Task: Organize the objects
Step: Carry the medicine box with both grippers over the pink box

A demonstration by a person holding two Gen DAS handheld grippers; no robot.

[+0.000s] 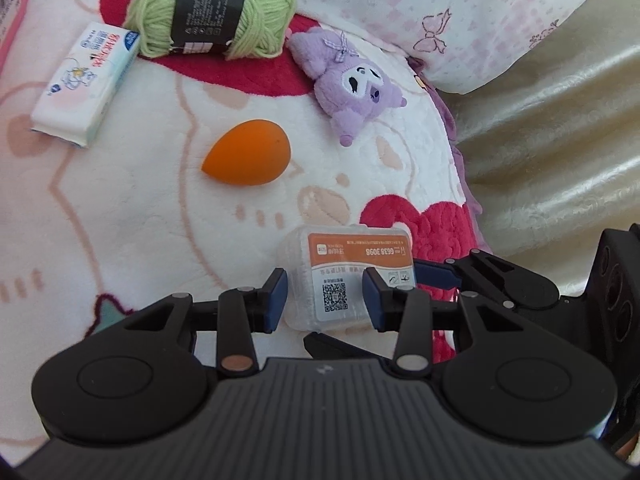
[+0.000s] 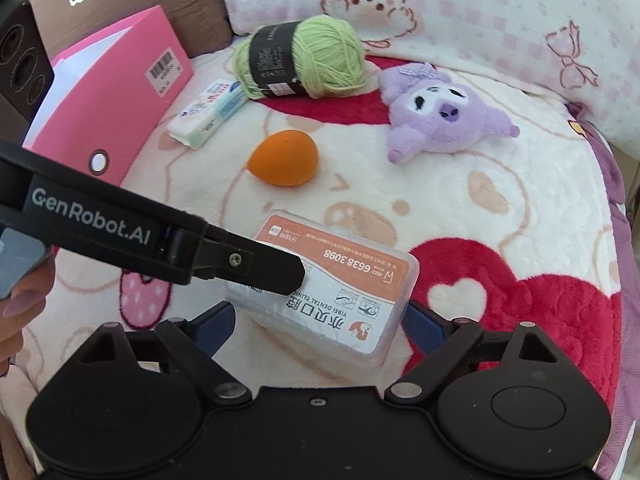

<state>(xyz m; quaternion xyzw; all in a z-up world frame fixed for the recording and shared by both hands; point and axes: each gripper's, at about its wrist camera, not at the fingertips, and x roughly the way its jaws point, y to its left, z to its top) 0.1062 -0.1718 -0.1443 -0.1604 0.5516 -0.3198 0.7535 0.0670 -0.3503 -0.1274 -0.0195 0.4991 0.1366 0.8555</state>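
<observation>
A clear plastic box (image 1: pixel 352 248) with an orange and white label sits between the blue pads of my left gripper (image 1: pixel 325 300), which is shut on its near end. In the right wrist view one black finger (image 2: pixel 260 268) of that gripper lies across the box (image 2: pixel 352 280). My right gripper (image 2: pixel 320 322) stands wide around the same box, a pad close to each end, with no clear pressing. One of its fingers (image 1: pixel 434 274) shows at the box's right edge in the left wrist view.
On the fleece blanket (image 2: pixel 500 208) lie an orange sponge egg (image 1: pixel 246 152), a purple plush toy (image 1: pixel 356 84), a green yarn ball (image 1: pixel 212 4) and a tissue pack (image 1: pixel 86 82). A pink box (image 2: pixel 116 96) stands at the left. A pillow (image 2: pixel 480 8) lies behind.
</observation>
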